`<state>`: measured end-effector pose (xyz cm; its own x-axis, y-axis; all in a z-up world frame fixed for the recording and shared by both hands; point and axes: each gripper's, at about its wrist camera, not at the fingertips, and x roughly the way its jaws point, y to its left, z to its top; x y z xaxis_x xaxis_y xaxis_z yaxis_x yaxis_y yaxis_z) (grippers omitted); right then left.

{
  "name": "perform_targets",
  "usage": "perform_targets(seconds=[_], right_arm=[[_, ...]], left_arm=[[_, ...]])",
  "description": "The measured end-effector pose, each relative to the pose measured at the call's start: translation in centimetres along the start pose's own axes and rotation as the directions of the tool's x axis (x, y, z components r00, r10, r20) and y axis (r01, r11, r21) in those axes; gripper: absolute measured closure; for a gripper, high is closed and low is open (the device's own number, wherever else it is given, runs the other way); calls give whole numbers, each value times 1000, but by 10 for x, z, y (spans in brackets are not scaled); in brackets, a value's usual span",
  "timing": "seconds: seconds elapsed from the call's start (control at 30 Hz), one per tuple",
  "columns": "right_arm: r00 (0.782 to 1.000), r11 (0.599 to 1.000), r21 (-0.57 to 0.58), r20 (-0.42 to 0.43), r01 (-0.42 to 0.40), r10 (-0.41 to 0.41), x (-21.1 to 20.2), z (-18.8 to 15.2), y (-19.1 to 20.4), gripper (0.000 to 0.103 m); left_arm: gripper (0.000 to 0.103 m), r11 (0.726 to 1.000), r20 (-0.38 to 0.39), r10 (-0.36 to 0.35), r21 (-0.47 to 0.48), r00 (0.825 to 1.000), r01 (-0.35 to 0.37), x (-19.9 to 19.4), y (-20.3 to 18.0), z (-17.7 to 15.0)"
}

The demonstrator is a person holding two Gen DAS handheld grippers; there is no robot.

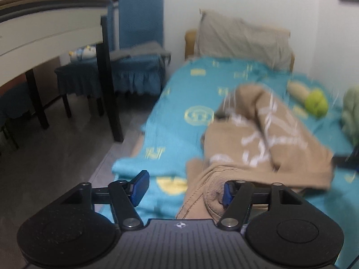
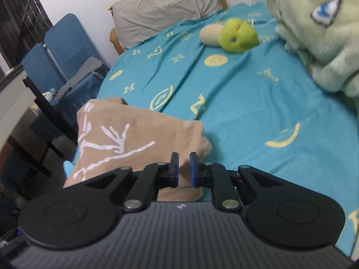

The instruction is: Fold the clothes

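A tan garment (image 1: pixel 258 139) with white printed lines lies bunched on the teal bedsheet (image 1: pixel 190 85). My left gripper (image 1: pixel 184 189) is open wide at the bed's near edge. The garment's ribbed hem (image 1: pixel 213 195) bulges against its right pad, and the left pad hangs over bare sheet. In the right wrist view the same tan garment (image 2: pixel 134 139) is folded over in a thick fold. My right gripper (image 2: pixel 184 165) sits at its near right corner, its jaws only a narrow gap apart. Tan cloth shows through that gap, and the pads do not press on it.
A grey pillow (image 2: pixel 166 6) leans at the head of the bed. A green and beige plush toy (image 2: pixel 235 35) and a large pale green plush (image 2: pixel 320 33) lie on the sheet. Blue-covered chairs (image 1: pixel 139 51) and a dark-legged table (image 1: pixel 44 35) stand left of the bed.
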<state>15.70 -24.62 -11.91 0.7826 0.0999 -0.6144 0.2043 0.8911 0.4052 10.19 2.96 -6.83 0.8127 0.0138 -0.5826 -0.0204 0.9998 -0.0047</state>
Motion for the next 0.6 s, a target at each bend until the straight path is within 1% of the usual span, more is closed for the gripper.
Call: perform_targets(seconds=[0.03,0.07,0.1,0.13,0.17,0.2,0.23,0.3,0.4,0.47,0.53,0.6], right_arm=[[1000,1000,10,-10,-13,13,0,-1,0,83],[999,999,21,-19,-26,26,0,-1,-1,70],[999,999,13,-15,-45,45,-4,-2,4,52],[998,998,-5,-4,-58,58,-8,-4,9,43],[998,997,-35,13,-69,69,-13,-5,15,28],[996,993,-78,32,-85,87,-18,-6,22,21],[993,987,-123,51,-99,106,-23,-7,29,19],[985,964,-223,64,-144,162,-30,-11,45,20],[968,918,-329,39,-220,246,-34,-20,65,20],[959,879,-402,12,-255,284,-36,-28,79,20],[952,842,-466,2,-271,307,-38,-33,90,20],[957,837,-487,9,-249,290,-37,-36,94,20]], left_arm=[[54,1000,31,-10,-7,999,10,-5,0,3],[60,1000,61,-23,-10,998,23,-9,0,4],[74,999,90,-41,-14,995,42,-14,0,7],[87,998,112,-59,-22,992,62,-18,0,9],[92,996,131,-78,-31,988,83,-21,1,11],[93,994,150,-95,-40,984,102,-25,1,13],[95,992,172,-109,-43,979,118,-29,1,14],[96,988,222,-136,-46,966,149,-39,2,16],[96,976,285,-185,-55,941,209,-52,4,19],[96,971,318,-205,-52,926,233,-60,3,20],[96,965,344,-225,-50,912,257,-67,3,20],[96,959,370,-243,-46,896,279,-74,2,20]])
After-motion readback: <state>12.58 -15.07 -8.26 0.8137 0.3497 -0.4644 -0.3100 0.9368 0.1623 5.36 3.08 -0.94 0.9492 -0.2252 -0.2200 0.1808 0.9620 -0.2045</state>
